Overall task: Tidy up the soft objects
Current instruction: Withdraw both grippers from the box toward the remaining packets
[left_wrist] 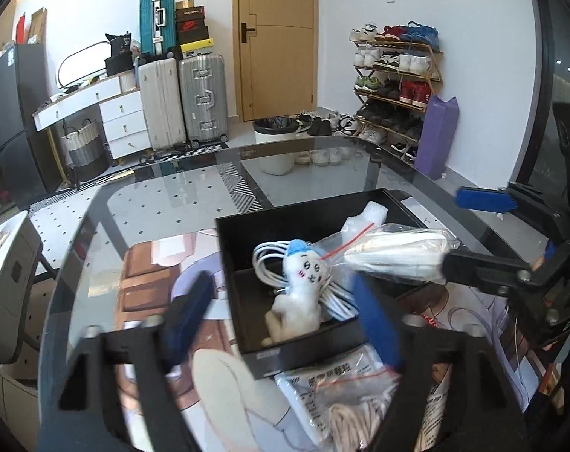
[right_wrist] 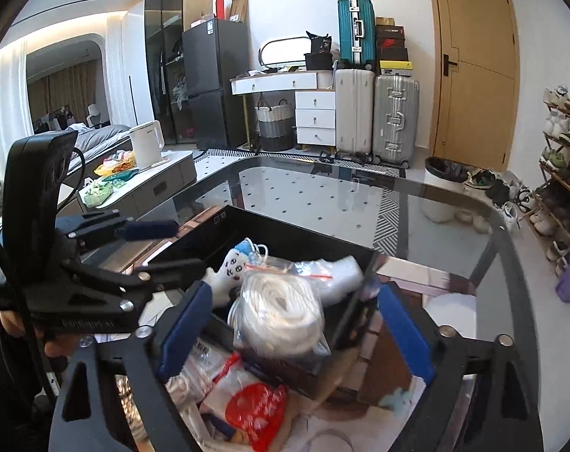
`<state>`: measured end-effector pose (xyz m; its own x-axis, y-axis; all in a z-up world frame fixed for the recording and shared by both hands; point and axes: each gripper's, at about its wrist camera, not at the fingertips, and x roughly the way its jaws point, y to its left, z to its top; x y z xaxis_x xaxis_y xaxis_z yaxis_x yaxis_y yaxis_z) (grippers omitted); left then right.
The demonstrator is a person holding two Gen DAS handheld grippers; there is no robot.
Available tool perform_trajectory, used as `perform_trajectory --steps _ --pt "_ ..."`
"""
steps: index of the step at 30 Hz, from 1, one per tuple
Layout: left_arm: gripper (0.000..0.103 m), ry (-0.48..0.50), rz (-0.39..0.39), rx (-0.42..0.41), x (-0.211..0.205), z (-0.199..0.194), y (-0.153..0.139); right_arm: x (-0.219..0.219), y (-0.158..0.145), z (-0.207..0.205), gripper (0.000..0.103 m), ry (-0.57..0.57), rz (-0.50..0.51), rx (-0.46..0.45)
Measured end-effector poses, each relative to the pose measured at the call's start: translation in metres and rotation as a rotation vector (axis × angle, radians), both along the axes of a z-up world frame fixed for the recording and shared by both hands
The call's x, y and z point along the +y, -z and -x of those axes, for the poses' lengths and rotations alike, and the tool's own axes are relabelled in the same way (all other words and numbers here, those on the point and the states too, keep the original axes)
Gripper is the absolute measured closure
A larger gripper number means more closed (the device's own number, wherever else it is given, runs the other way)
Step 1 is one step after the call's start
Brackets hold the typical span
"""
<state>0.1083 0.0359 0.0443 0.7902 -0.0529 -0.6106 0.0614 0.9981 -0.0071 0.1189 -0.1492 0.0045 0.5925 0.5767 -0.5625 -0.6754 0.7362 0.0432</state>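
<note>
A black box (left_wrist: pixel 224 226) (right_wrist: pixel 285 222) sits on the glass table (left_wrist: pixel 153 196). Inside it lie a white plush toy with a blue cap (left_wrist: pixel 296 301) (right_wrist: pixel 232 267), a coiled white cable (left_wrist: pixel 269 260) and a white foam wrap (left_wrist: pixel 367 214). My left gripper (left_wrist: pixel 281 324) hovers open above the toy, touching nothing. A clear bag of white rope (right_wrist: pixel 277 316) (left_wrist: pixel 398 252) rests on the box's near rim. My right gripper (right_wrist: pixel 296 327) is open around the bag, with its pads clear of it. Each gripper also shows in the other view, the right gripper (left_wrist: pixel 469 231) and the left gripper (right_wrist: pixel 164 248).
Bagged items lie on the table in front of the box: a printed packet (left_wrist: pixel 322 388) and a red-and-white pack (right_wrist: pixel 254 410). Beyond the table stand a bin (left_wrist: pixel 275 143), suitcases (left_wrist: pixel 202 98) and a shoe rack (left_wrist: pixel 394 83).
</note>
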Motion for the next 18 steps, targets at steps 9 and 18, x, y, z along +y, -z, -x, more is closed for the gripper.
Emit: perform_trajectory --steps 9,18 --pt "0.000 -0.046 0.024 -0.030 0.009 0.033 -0.004 -0.021 0.014 0.036 0.001 -0.009 0.028 0.039" --pt "0.000 -0.055 0.032 -0.004 0.001 0.056 0.012 -0.030 0.027 0.054 0.001 -0.018 0.056 0.099"
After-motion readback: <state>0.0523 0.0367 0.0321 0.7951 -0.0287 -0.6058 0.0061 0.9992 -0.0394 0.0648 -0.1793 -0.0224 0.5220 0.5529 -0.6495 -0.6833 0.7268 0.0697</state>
